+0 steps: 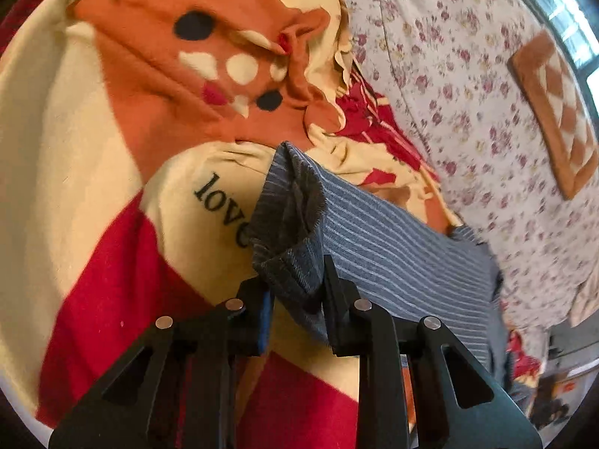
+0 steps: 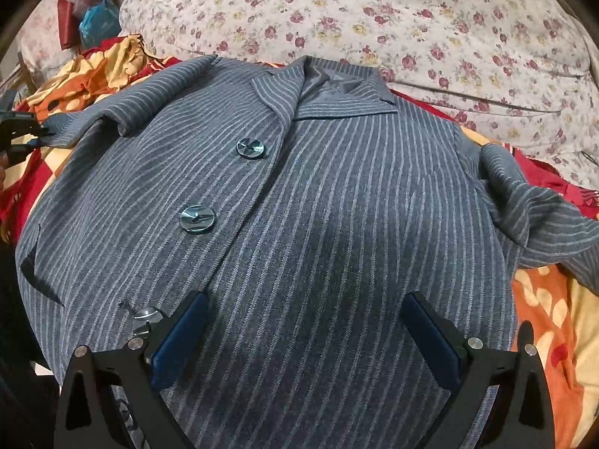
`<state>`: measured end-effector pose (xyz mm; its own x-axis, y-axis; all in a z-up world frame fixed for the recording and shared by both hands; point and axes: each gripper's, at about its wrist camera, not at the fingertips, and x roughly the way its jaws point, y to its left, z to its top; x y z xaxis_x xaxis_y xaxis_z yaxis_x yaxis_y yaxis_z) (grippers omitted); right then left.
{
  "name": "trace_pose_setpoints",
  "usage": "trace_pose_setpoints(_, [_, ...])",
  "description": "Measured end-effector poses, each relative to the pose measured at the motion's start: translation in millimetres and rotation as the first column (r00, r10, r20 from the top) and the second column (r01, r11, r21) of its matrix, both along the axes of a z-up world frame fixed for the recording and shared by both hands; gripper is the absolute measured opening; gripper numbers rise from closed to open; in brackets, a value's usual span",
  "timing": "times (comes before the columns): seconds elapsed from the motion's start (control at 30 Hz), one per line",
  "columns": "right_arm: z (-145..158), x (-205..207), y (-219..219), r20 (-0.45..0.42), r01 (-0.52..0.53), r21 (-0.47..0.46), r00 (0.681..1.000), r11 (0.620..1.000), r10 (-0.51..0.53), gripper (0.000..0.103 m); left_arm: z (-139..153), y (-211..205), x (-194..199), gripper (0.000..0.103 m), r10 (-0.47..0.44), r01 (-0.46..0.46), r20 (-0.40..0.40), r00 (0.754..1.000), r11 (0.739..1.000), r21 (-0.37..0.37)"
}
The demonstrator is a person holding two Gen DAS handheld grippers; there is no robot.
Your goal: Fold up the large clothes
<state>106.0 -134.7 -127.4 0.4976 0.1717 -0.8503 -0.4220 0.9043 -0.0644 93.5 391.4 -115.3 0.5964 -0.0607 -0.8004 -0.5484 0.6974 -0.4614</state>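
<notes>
Grey pinstriped wool jacket [image 2: 299, 194] lies face-up, unfolded; my left gripper [image 1: 295, 288] pinches its sleeve cuff [image 1: 288, 220], right gripper [image 2: 303, 333] spread above front. Next: carry sleeve across the chest.

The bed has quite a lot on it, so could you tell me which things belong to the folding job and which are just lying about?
Part of the job:
- striped jacket
- its sleeve cuff, pinched in the left gripper
- right gripper, open above the jacket front

Just lying about:
- red and orange blanket
- floral quilt
- checked cushion
- blue bag
</notes>
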Motion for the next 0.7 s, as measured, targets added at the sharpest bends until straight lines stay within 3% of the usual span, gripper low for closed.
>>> trace_pose_setpoints(0.03, [0,0,-1,0.0,-0.001,0.003,1.0,1.0,0.001,0.103,-1,-2,3,0.021,-0.008,0.008,-0.014,1.0,1.0,0.02])
trace_pose_setpoints(0.07, [-1,0,-1,0.0,0.0,0.006,1.0,1.0,0.0,0.103,1,-4,4,0.011,-0.014,0.014,-0.014,1.0,0.999,0.042])
trace_pose_setpoints(0.1, [-1,0,-2,-0.002,0.0,0.009,1.0,1.0,0.0,0.103,6,-6,4,0.009,-0.022,0.022,-0.006,1.0,0.997,0.069])
trace_pose_setpoints(0.2, [0,-1,-6,-0.004,0.003,0.021,1.0,1.0,-0.003,0.103,44,1,-5,0.008,0.031,-0.047,0.09,0.995,0.983,0.178])
trace_pose_setpoints(0.33, [11,-5,-19,0.03,0.02,0.043,0.999,0.999,-0.022,0.103,121,35,-32,0.008,0.173,-0.249,0.262,0.949,0.923,0.293])
trace_pose_setpoints(0.43, [23,-9,-36,0.046,0.058,0.085,0.997,0.995,-0.062,0.103,155,41,-38,0.008,0.173,-0.284,0.322,0.931,0.898,0.336])
trace_pose_setpoints(0.5, [32,-13,-49,0.057,0.089,0.112,0.994,0.99,-0.096,0.103,165,33,-34,0.008,0.141,-0.265,0.345,0.928,0.9,0.345])
trace_pose_setpoints(0.6, [42,-19,-75,0.066,0.16,0.141,0.983,0.977,-0.171,0.103,169,-3,-11,0.008,0.038,-0.161,0.359,0.933,0.934,0.319])
trace_pose_setpoints(0.7, [49,-27,-104,0.082,0.245,0.166,0.962,0.955,-0.261,0.103,159,-72,28,0.008,-0.119,0.003,0.36,0.925,0.952,0.307])
